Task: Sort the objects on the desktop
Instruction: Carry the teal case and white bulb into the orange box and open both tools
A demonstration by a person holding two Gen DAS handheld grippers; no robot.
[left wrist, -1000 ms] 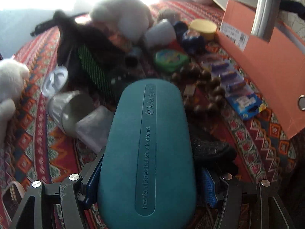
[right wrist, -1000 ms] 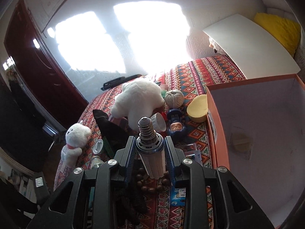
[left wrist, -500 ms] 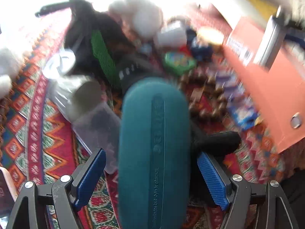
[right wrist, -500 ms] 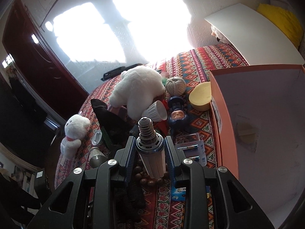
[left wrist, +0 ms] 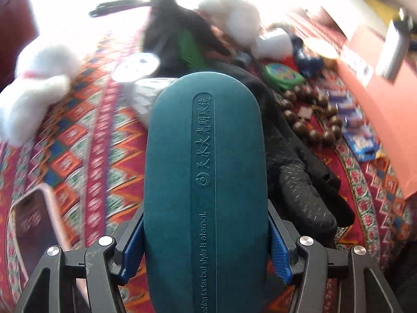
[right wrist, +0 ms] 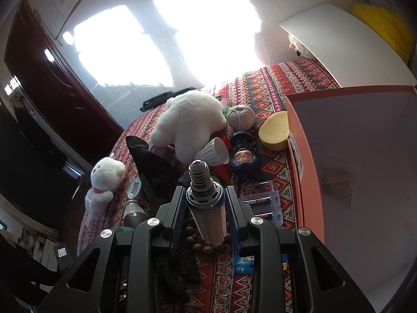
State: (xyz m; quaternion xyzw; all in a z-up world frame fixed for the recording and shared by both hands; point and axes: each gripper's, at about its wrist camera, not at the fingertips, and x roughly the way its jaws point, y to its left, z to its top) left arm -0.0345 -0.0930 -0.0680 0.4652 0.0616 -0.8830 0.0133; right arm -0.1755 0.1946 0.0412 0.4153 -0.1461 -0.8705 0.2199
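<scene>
Currently the left gripper (left wrist: 206, 255), jaws just closing, clamps the teal glasses case (left wrist: 206, 182) and the right gripper (right wrist: 206, 211) clasps the bulb (right wrist: 204, 203) (both lifted), so transfer to the orange box (right wrist: 365, 169) appears next.

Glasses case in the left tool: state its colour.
Dark teal, with an embossed strip of lettering along the glasses case; it shows best in the left wrist view.

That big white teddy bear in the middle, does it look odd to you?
Yes. The big white teddy bear lies sprawled face-down across the clutter, over a tipped white cup, while the small bear sits upright.
</scene>
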